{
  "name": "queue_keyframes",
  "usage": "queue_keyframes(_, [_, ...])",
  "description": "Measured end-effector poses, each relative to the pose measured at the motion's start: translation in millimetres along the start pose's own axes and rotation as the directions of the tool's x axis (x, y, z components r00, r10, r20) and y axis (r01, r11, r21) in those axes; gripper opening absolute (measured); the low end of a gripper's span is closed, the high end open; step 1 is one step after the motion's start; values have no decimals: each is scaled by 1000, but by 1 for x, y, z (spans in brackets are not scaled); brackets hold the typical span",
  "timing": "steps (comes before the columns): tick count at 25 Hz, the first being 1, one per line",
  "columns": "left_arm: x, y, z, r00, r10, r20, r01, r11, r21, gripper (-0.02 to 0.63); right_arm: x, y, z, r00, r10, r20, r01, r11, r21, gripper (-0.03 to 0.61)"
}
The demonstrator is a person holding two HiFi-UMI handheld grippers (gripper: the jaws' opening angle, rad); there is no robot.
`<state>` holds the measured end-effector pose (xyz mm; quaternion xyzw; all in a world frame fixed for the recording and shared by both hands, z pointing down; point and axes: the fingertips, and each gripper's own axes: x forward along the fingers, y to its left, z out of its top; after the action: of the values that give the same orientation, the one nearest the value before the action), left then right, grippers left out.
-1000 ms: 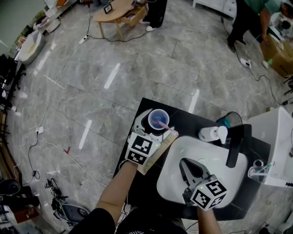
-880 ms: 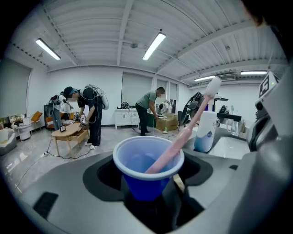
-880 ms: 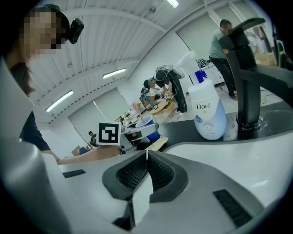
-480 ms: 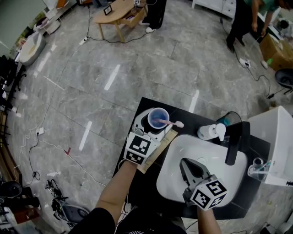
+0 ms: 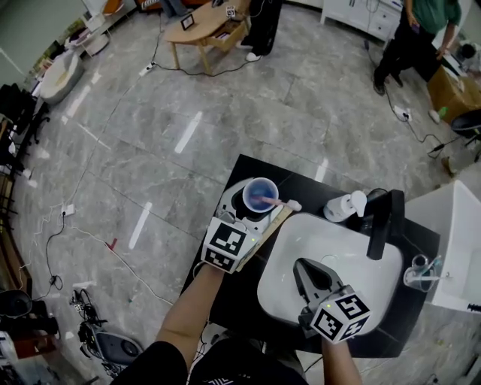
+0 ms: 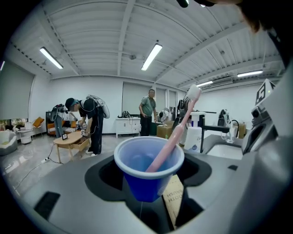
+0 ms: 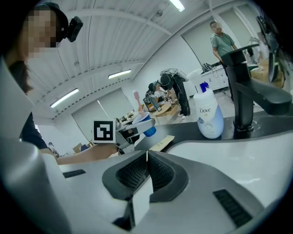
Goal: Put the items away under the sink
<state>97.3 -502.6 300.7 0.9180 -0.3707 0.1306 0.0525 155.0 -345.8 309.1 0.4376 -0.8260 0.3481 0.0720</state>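
A blue plastic cup [image 5: 260,194] [image 6: 147,168] with a pink toothbrush [image 5: 279,201] [image 6: 176,130] leaning in it is held up off the black counter [image 5: 225,297] by my left gripper [image 5: 242,207], which is shut on the cup. A tan toothbrush box [image 5: 263,239] [image 6: 173,201] lies on the counter below the cup. My right gripper [image 5: 308,278] [image 7: 145,157] hovers over the white sink basin [image 5: 353,256], its jaws closed together on nothing. A white Dove pump bottle [image 5: 344,204] [image 7: 208,115] stands beside the black tap [image 5: 379,222] [image 7: 249,89].
A clear glass [image 5: 418,272] stands at the counter's right by a white cabinet [image 5: 458,241]. Grey tiled floor [image 5: 150,150] with cables surrounds the counter. People stand at the far side by a low wooden table [image 5: 199,22].
The head view has shifted slightly, so counter and sink sit a little lower left. The toothbrush has tipped further right in the cup. Both grippers have hardly moved.
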Motion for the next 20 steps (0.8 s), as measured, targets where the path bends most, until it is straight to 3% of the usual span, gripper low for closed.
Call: queue_keyframes(20, [-110, -91, 1, 997, 70, -39, -72, 997, -36, 314, -76, 41, -34, 995, 99, -16, -100, 990, -98, 35])
